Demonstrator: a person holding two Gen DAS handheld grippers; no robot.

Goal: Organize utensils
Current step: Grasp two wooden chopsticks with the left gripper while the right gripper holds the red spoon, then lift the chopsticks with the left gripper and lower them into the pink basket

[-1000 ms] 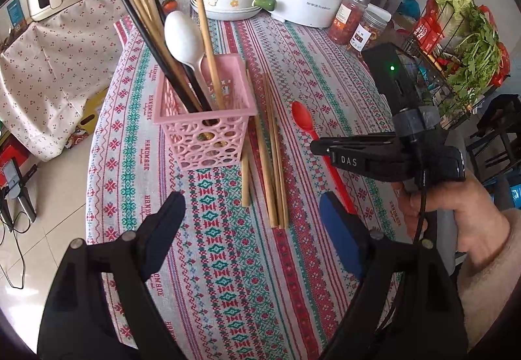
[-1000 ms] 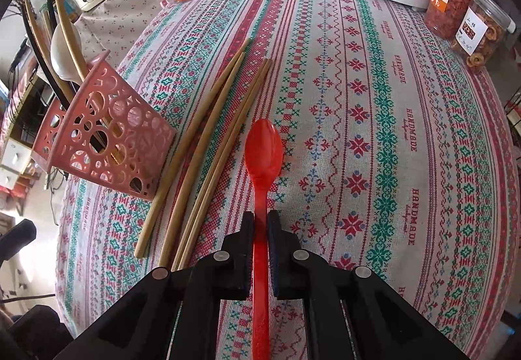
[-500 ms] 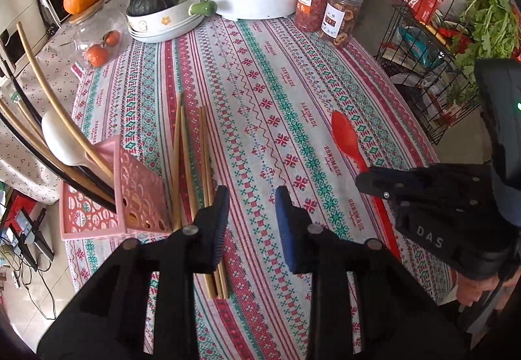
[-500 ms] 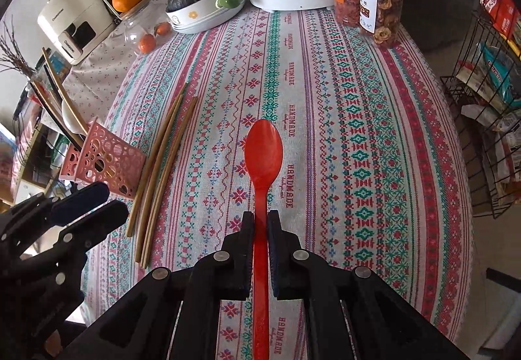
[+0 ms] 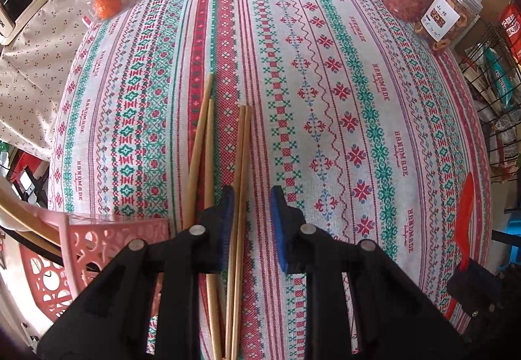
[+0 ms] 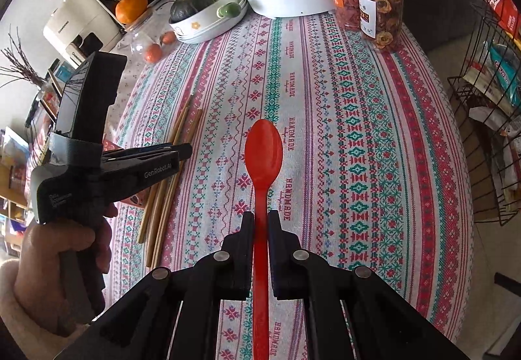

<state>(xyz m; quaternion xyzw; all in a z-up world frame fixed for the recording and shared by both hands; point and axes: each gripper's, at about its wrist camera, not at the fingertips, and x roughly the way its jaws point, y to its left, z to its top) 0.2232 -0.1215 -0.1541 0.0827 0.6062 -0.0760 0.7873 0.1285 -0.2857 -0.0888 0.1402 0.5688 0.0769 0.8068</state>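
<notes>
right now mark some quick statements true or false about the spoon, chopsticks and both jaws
1. The right gripper holds the red spoon by its handle. True.
2. The chopsticks stand in the pink basket. False: they lie on the tablecloth beside it.
3. The left gripper has its jaws closing with two chopsticks between them. True.
4. The spoon is blue. False: it is red.

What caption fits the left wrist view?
Left gripper closing around two thin wooden chopsticks beside pink plastic basket.
</notes>
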